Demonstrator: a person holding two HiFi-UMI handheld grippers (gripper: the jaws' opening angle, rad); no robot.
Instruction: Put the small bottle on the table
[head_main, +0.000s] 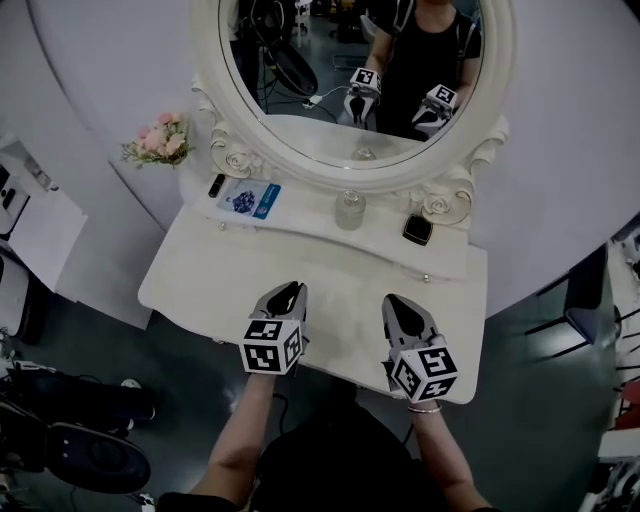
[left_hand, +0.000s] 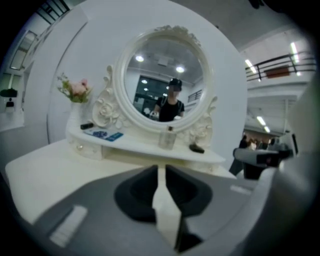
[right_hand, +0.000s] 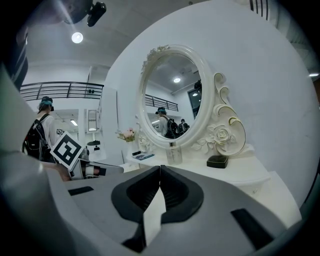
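A small clear glass bottle stands upright on the raised shelf under the oval mirror, and it also shows in the left gripper view and the right gripper view. My left gripper hovers over the front of the white dressing table, well short of the bottle. Its jaws are drawn together to a thin slit with nothing between them. My right gripper is beside it near the table's front edge, its jaws meeting at the tips and empty.
On the shelf lie a blue and white card, a small black item at the left and a black box at the right. Pink flowers stand left of the ornate mirror. The floor drops off beyond the table's edges.
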